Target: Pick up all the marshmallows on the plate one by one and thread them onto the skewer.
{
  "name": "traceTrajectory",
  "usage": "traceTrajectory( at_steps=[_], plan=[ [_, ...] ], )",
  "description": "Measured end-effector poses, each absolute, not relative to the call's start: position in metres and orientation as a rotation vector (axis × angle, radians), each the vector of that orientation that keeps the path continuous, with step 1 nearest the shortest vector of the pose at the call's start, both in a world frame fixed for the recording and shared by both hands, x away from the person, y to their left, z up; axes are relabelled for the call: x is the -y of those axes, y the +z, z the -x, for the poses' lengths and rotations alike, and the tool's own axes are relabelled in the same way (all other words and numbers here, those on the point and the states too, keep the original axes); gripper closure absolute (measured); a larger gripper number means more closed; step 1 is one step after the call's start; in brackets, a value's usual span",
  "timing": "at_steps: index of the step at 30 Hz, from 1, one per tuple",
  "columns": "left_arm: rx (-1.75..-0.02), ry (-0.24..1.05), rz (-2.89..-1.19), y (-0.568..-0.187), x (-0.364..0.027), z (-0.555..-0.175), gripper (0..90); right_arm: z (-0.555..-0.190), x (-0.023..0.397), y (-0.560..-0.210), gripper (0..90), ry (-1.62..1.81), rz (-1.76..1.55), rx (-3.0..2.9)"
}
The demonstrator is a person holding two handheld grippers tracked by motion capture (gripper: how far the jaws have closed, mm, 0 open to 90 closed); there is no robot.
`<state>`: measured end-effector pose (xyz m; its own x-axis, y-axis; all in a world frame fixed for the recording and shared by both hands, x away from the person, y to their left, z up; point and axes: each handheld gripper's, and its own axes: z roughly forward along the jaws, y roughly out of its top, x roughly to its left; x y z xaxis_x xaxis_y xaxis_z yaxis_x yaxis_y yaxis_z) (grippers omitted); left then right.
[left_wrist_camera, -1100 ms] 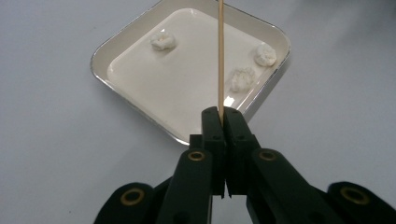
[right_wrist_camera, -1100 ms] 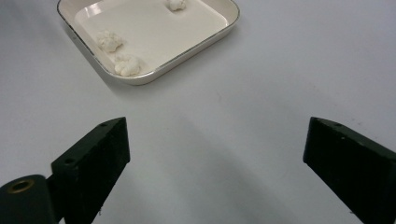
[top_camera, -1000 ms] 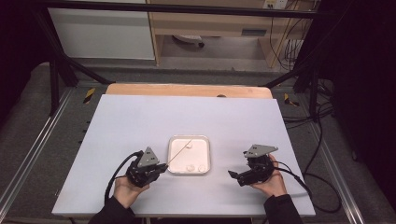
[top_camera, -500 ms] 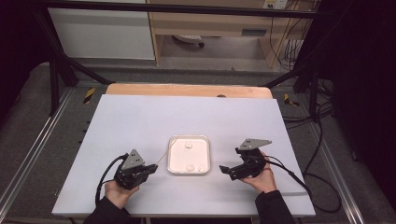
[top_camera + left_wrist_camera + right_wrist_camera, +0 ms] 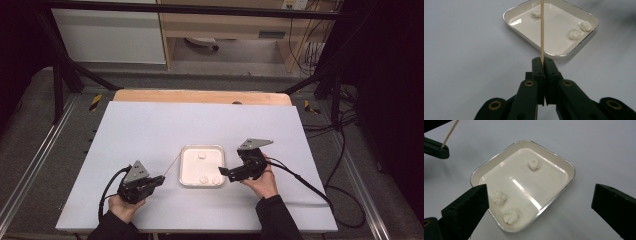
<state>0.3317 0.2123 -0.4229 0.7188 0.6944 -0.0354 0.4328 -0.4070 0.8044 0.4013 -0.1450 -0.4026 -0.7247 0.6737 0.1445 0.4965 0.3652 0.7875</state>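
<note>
A white tray [image 5: 186,170] sits on the table [image 5: 150,130], and I'll use it as my marker. Left of the tray, the left gripper [image 5: 542,62] has its jaws squeezed tight on a thin wooden stick [image 5: 542,30]. The stick points up and over the tray's near-left edge. Its tip is cut off in the left gripper view, so I can't tell if it touches anything.

Inside the tray are three little white lumps [image 5: 499,198]. Two lie close together at one side, and one lies alone toward the far side. None of them is on the stick.

Just right of the tray, the right gripper [image 5: 226,172] has its jaws spread wide apart, holding nothing.

My guess is the job is to poke the lumps onto the stick. So the stick is picked up, and all three lumps are left to do.

There is a tiny mark near the tray's far rim, too small to read.
</note>
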Motion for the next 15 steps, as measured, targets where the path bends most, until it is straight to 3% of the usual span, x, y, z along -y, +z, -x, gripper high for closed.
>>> traceTrajectory(
  at_steps=[15],
  plan=[
    [-0.855, 0.39, -2.071, -0.425, -0.21, -0.332, 88.6, -0.435, 0.093, -0.408, 9.4, 1.216, -1.042, -2.445]
  ],
)
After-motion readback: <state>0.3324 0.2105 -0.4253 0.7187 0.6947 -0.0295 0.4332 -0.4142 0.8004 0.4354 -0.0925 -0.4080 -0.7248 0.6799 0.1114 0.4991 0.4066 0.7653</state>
